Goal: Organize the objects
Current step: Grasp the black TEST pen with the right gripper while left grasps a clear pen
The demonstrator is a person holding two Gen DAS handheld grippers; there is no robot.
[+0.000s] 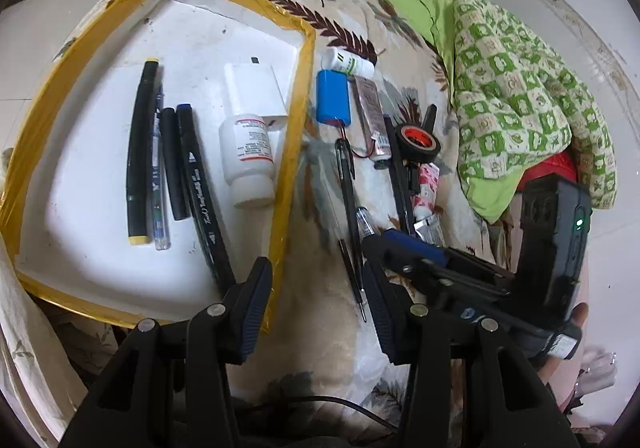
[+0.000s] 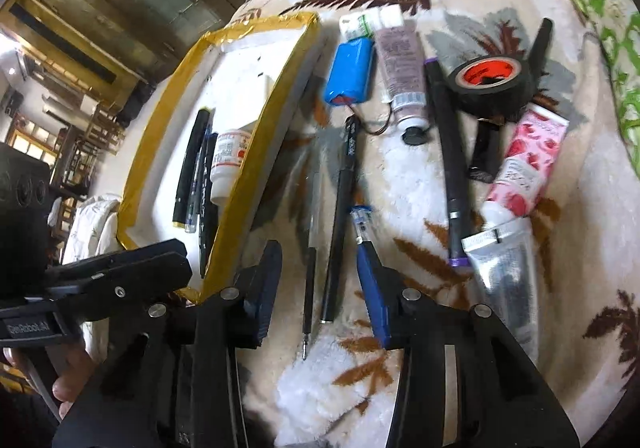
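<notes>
A white tray (image 1: pixel 296 120) edged in yellow tape holds several pens and markers, a white bottle (image 1: pixel 248 156) and a white box. My left gripper (image 1: pixel 316 280) hovers open over the tray's near right corner, nothing between its fingers. To the right, on the blanket, lie a blue battery pack (image 2: pixel 350 72), a black tape roll (image 2: pixel 490 82), several tubes and a purple-ended marker (image 2: pixel 448 152). My right gripper (image 2: pixel 320 272) is open above a black pen (image 2: pixel 340 228) and a thin refill (image 2: pixel 309 280); both lie between its fingers, untouched. A blue-tipped clear pen (image 2: pixel 360 224) lies at its right fingertip.
A leaf-patterned fleece blanket (image 1: pixel 320 348) covers the surface. Green cloths (image 1: pixel 512 96) are heaped at the back right. A pink rose-print tube (image 2: pixel 524 164) and a silver tube (image 2: pixel 504 276) lie right of the pens. A hand (image 2: pixel 68 368) grips the left tool.
</notes>
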